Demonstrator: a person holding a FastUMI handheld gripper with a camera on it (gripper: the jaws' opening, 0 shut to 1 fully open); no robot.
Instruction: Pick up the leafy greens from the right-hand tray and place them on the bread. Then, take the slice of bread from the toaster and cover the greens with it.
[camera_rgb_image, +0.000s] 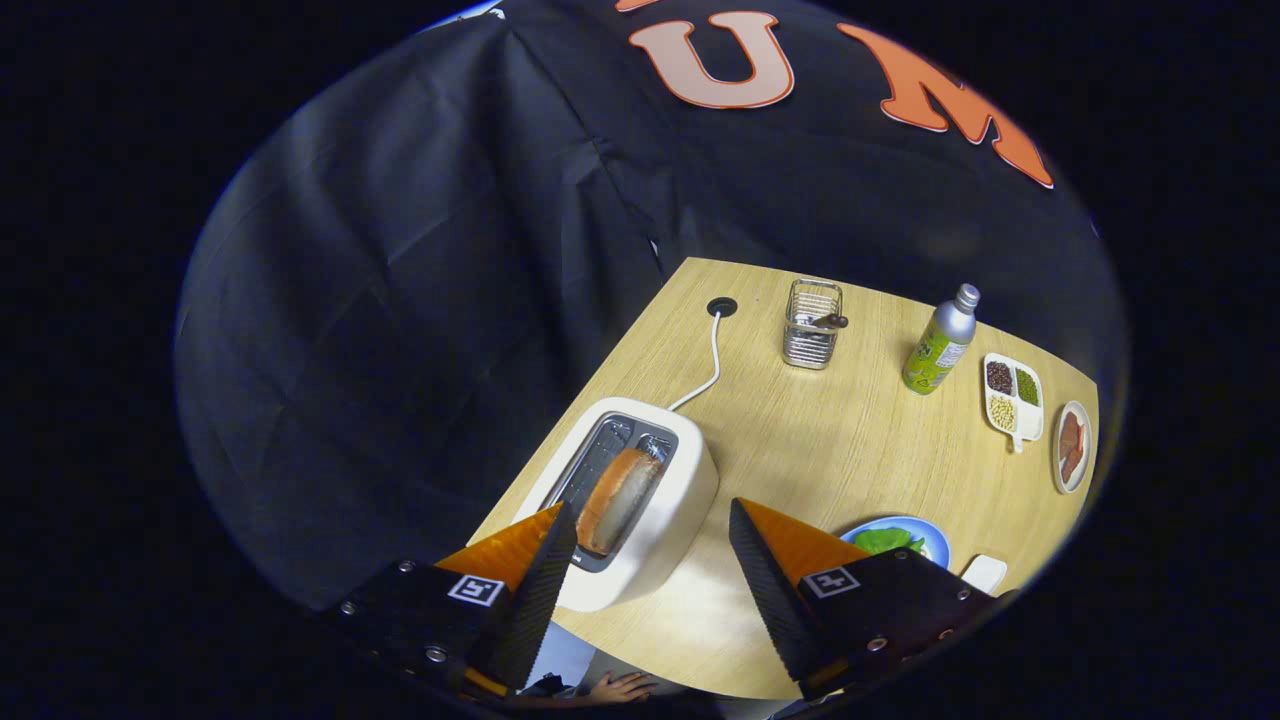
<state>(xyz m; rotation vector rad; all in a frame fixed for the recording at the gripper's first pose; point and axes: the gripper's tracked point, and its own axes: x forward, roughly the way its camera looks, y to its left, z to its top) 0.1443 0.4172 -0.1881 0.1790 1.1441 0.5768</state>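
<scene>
White toaster (640, 500) at tabletop (800, 440) edge; gripper (650, 545) jaws apart, empty. Straddle bread (618, 500), pinch flat faces, lift straight.

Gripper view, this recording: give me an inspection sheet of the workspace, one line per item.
Surface: light wooden table.
Job's things: white toaster with bread slice standing in its slot; greens on blue plate.
Clutter: wire basket, bottle, divided dish of beans, small plate, white object.
Grippers: gripper open, fingers either side of toaster's near end, holding nothing.
Cables: white cord from toaster to table grommet.
Surroundings: black cloth wall; a hand below the table edge.
</scene>
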